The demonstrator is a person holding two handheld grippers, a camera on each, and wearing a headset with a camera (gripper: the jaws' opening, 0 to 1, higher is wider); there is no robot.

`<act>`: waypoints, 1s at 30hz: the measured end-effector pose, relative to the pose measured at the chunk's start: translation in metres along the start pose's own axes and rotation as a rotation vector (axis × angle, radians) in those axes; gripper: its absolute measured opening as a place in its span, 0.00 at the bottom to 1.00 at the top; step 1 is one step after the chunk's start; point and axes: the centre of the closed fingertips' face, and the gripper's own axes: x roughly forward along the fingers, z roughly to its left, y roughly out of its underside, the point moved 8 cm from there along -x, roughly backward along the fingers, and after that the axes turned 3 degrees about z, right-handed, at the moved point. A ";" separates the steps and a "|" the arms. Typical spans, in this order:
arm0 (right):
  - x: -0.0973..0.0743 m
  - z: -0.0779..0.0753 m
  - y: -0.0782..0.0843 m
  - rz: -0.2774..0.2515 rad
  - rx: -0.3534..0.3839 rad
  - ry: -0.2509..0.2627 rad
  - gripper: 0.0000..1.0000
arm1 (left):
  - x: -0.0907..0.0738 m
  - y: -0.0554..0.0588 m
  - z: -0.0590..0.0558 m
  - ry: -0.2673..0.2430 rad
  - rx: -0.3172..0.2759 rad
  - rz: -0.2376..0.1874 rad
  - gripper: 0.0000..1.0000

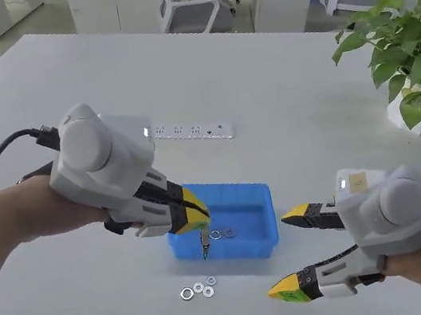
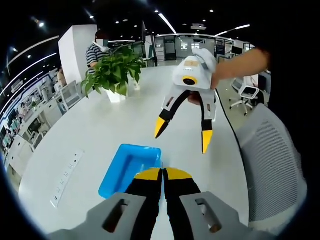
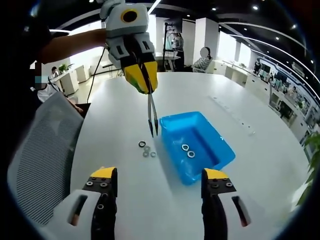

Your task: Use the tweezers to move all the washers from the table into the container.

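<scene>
My left gripper (image 1: pixel 191 213) is shut on a pair of metal tweezers (image 1: pixel 205 245), which point down. In the right gripper view the tweezers (image 3: pixel 152 117) hang from the left gripper (image 3: pixel 141 77), their tips just above three loose washers (image 3: pixel 146 149) on the white table beside the blue container (image 3: pixel 215 150). Two washers (image 3: pixel 188 150) lie inside it. I see no washer in the tips. The head view shows the loose washers (image 1: pixel 198 290) in front of the container (image 1: pixel 245 244). To its right, my right gripper (image 1: pixel 291 251) is open and holds nothing.
A white power strip (image 1: pixel 190 131) lies behind the container. A potted plant (image 1: pixel 411 51) stands at the table's far right. A grey mesh chair (image 3: pixel 40 150) is at the table's edge. Office chairs and cabinets stand beyond the table.
</scene>
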 end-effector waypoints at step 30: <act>0.005 0.015 0.011 0.018 0.003 -0.015 0.70 | 0.024 0.029 -0.020 0.050 -0.018 0.001 0.05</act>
